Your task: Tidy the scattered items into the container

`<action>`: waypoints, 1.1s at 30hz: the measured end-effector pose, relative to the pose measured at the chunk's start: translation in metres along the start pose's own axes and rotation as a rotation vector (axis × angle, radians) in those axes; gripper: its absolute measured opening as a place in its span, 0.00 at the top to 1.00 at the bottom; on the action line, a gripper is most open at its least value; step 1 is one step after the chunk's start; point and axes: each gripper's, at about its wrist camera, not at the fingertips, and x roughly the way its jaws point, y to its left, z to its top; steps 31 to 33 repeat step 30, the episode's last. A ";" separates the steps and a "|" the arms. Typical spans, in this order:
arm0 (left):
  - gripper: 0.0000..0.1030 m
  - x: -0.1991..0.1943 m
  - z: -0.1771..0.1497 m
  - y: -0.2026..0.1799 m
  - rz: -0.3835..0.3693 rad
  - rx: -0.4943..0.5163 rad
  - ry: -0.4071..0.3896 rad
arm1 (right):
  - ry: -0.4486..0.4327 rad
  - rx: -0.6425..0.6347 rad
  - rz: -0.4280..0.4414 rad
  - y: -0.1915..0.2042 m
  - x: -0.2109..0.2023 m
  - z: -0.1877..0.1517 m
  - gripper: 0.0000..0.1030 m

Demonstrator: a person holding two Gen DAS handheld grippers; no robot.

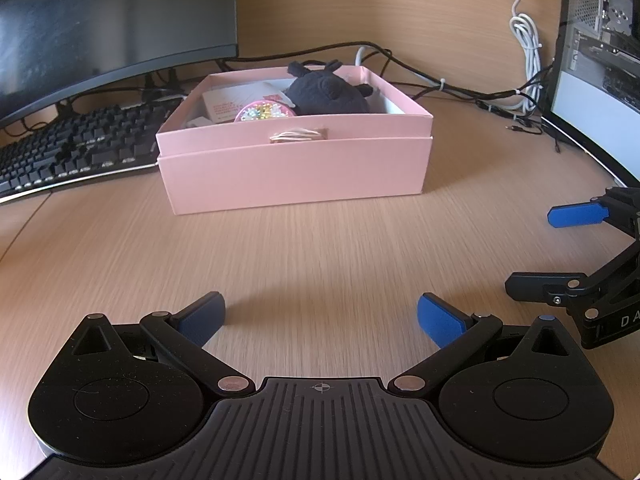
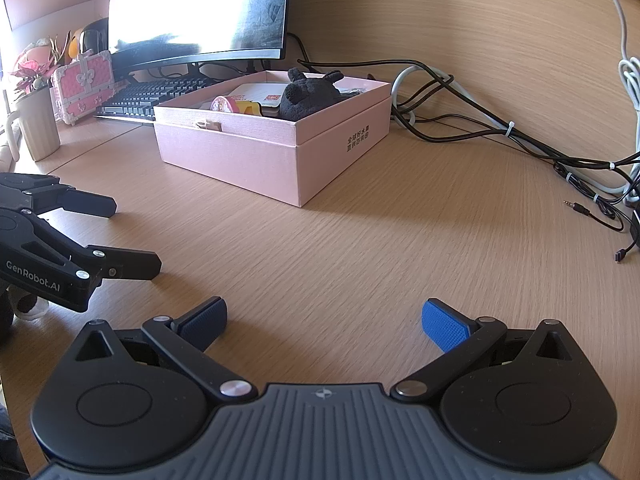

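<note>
A pink cardboard box stands on the wooden desk ahead of both grippers. Inside lie a black plush toy, a round pink beaded item and a white card. My left gripper is open over bare desk, well short of the box, nothing between its blue pads. To its right, my right gripper is also open and empty, at about the same distance from the box.
A black keyboard and a dark monitor sit left of the box. Cables trail behind and right of it. A pink chest and a beige flower pot stand far left. A second screen is at right.
</note>
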 end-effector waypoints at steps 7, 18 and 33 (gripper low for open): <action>0.00 0.000 0.000 0.000 0.003 -0.002 -0.001 | 0.000 0.000 0.000 0.000 0.000 0.000 0.00; 0.00 -0.001 0.000 0.001 -0.001 -0.009 -0.005 | 0.000 0.000 0.000 0.000 0.000 0.000 0.00; 0.00 0.000 0.000 0.000 0.001 -0.011 -0.008 | 0.000 0.000 0.000 0.000 0.000 0.000 0.00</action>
